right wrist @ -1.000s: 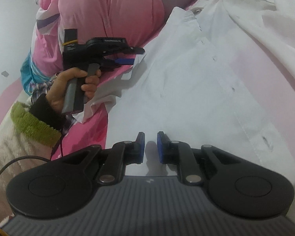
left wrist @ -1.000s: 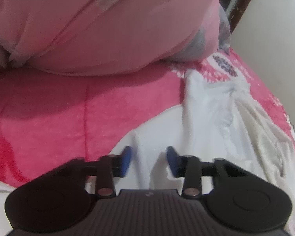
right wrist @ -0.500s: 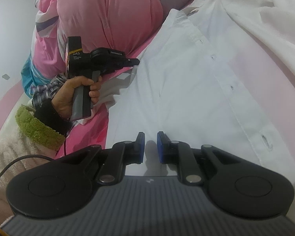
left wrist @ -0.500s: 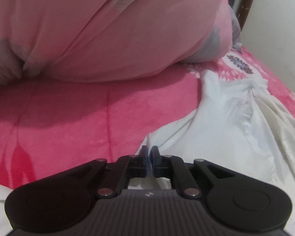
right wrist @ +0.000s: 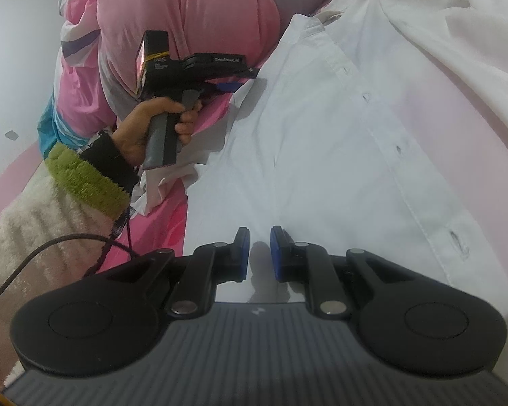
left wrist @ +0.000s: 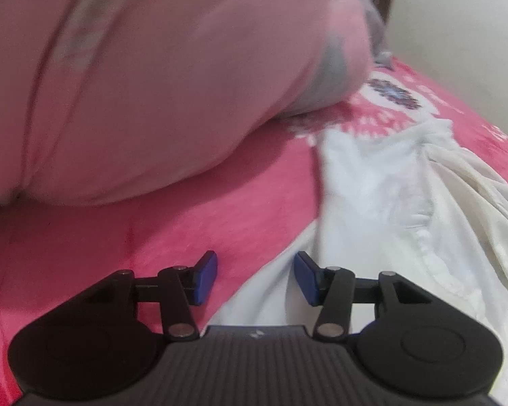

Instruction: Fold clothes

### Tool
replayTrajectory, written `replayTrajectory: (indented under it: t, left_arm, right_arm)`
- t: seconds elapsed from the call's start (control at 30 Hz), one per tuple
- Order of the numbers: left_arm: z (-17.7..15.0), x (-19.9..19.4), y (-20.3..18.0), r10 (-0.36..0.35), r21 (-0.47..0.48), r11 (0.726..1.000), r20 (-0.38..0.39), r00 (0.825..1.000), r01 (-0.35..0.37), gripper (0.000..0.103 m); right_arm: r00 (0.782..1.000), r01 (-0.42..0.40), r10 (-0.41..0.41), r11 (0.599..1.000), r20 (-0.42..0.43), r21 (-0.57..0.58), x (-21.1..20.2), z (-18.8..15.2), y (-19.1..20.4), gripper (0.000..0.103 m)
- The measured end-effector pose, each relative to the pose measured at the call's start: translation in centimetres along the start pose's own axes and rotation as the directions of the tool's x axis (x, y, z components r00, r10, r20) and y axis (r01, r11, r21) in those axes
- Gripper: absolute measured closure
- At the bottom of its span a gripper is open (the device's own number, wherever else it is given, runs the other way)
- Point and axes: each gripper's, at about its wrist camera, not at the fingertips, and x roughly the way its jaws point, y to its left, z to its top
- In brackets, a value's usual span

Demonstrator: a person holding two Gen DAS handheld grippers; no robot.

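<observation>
A white button-up shirt (right wrist: 321, 142) lies spread on the pink bed, collar at the far end. My right gripper (right wrist: 259, 253) hovers low over its near hem, the blue pads a narrow gap apart with only fabric and shadow below. My left gripper (left wrist: 255, 277) stands open at the shirt's (left wrist: 372, 209) left edge, which runs between its fingers; nothing is pinched. In the right wrist view the left gripper (right wrist: 240, 79) is held by a hand (right wrist: 152, 125) at the shirt's shoulder edge.
A bulky pink duvet (left wrist: 169, 84) is piled just beyond the shirt, on the red-pink sheet (left wrist: 135, 237). More crumpled white cloth (right wrist: 474, 34) lies at the right. A green-cuffed sleeve (right wrist: 84, 176) and a black cable (right wrist: 50, 250) are at the left.
My left gripper shut on the shirt's edge half a second ago and has now opened and let it go, shifting towards the duvet. The right gripper has stayed put.
</observation>
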Motion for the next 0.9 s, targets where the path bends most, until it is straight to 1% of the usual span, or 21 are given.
replayTrajectory:
  t: [0.1,0.2,0.27,0.3,0.37,0.4,0.43,0.47,0.5,0.57,0.67,0.9]
  left_arm:
    - [-0.1,0.1,-0.6,-0.011,0.042,0.999,0.010,1.000,0.010,0.056]
    - [-0.3,0.3,-1.5,-0.010,0.104,0.995,0.032,0.999,0.006,0.063]
    - [-0.4,0.4,-2.1,-0.010,0.145,0.989,0.046,0.999,0.003,0.074]
    - [-0.5,0.4,-2.4,-0.010,0.166,0.986,0.053,0.999,0.001,0.076]
    - [-0.6,0.5,-3.1,-0.011,0.207,0.978,0.067,0.998,-0.003,0.087]
    - [-0.6,0.6,-3.4,-0.011,0.227,0.974,0.074,0.997,-0.006,0.091]
    - [-0.7,0.6,-3.7,-0.012,0.247,0.969,0.081,0.997,-0.008,0.097]
    - [-0.8,0.7,-4.0,-0.013,0.267,0.964,0.088,0.996,-0.011,0.100]
    - [-0.8,0.7,-4.2,-0.011,0.278,0.960,0.097,0.995,-0.016,0.100]
    - [-1.0,0.6,-4.3,-0.004,0.272,0.962,0.126,0.992,-0.030,0.101]
    - [-0.8,0.8,-3.5,0.012,0.205,0.978,0.158,0.987,-0.045,0.101]
    - [-0.7,1.4,-1.7,0.027,0.100,0.994,0.159,0.987,-0.044,0.101]
  right_arm:
    - [1.000,0.003,-0.003,1.000,-0.001,-0.003,-0.1,0.0,0.2,0.090]
    - [1.000,0.002,-0.002,1.000,-0.001,-0.002,-0.1,0.0,0.2,0.091]
    - [1.000,0.003,-0.003,1.000,0.000,-0.001,-0.1,-0.1,0.3,0.090]
    - [1.000,0.003,-0.003,1.000,0.000,-0.001,-0.1,-0.1,0.3,0.091]
    - [1.000,0.003,-0.003,1.000,-0.001,0.000,-0.2,-0.1,0.3,0.091]
    - [1.000,0.003,-0.003,1.000,0.000,0.000,-0.2,-0.1,0.4,0.091]
    - [1.000,0.004,-0.004,1.000,0.000,0.000,-0.2,-0.1,0.4,0.090]
    - [1.000,0.004,-0.004,1.000,0.000,-0.001,-0.3,-0.2,0.4,0.091]
    - [1.000,0.004,-0.004,1.000,0.001,-0.001,-0.3,-0.2,0.5,0.091]
    - [1.000,0.004,-0.004,1.000,0.001,0.000,-0.3,-0.2,0.5,0.091]
    - [1.000,0.005,-0.005,1.000,0.002,0.001,-0.3,-0.2,0.6,0.091]
    - [1.000,0.004,-0.004,1.000,0.003,0.004,-0.4,-0.1,0.8,0.091]
